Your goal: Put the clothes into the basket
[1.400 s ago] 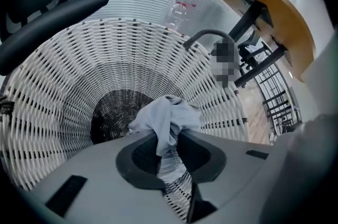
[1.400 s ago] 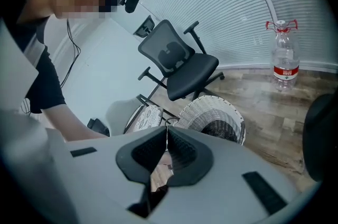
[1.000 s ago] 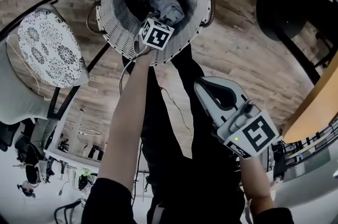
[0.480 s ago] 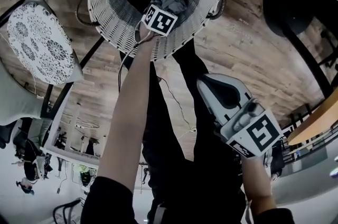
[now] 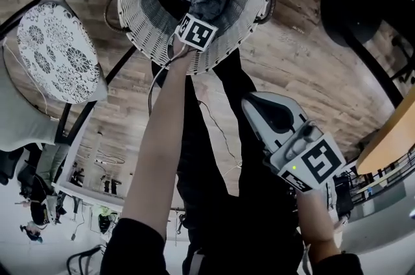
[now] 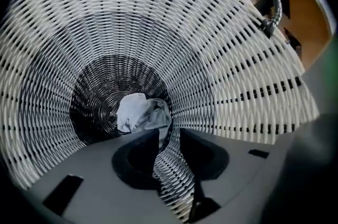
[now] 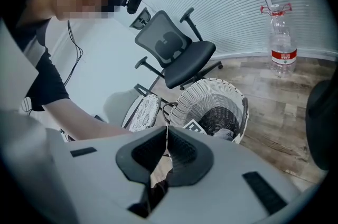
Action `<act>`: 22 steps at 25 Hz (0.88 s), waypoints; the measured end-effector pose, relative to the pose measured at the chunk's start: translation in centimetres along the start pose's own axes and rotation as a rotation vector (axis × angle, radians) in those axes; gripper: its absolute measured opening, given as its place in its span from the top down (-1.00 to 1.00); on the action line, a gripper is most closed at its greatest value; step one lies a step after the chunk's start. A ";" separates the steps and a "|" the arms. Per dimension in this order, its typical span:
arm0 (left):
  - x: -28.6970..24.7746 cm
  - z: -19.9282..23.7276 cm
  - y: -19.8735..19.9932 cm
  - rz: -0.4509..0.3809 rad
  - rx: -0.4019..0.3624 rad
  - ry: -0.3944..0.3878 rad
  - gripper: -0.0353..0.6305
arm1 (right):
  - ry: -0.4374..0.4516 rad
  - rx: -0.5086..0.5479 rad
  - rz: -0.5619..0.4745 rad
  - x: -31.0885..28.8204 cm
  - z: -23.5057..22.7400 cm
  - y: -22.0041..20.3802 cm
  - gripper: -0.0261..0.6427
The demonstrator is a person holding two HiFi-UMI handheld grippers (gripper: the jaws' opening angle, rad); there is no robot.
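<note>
Grey plastic right gripper [image 7: 168, 130] hangs nearest the person, its fingers pressed together at the tips and holding nothing. Farther out, the left gripper [image 6: 169, 136] points down into the white wicker basket [image 5: 146, 27]; its fingers have just been opening and stand a little apart with nothing between them. Past their tips a crumpled grey garment [image 6: 141, 112] lies on the basket's dark bottom. The basket stands on a wooden floor [image 5: 305, 66], near a chair with a white patterned seat pad [image 5: 58, 56].
</note>
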State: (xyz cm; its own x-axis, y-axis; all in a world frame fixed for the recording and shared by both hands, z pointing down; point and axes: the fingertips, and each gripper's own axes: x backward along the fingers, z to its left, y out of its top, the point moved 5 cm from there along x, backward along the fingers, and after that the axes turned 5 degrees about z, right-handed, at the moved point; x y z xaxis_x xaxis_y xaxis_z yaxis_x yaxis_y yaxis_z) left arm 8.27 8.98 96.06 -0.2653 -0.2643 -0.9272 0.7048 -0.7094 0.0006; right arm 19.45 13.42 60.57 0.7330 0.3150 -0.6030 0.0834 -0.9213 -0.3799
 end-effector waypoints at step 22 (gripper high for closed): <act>14.7 -2.5 -1.9 -0.033 -0.025 0.059 0.79 | -0.048 0.109 -0.151 6.1 8.8 5.4 0.87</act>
State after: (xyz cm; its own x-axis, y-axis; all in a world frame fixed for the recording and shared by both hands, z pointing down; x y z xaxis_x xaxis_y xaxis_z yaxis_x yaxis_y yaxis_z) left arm 4.72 8.07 81.45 -0.2499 -0.2020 -0.9470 0.7125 -0.7006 -0.0386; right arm 18.42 12.39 48.71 0.6846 0.4607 -0.5648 0.1145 -0.8333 -0.5408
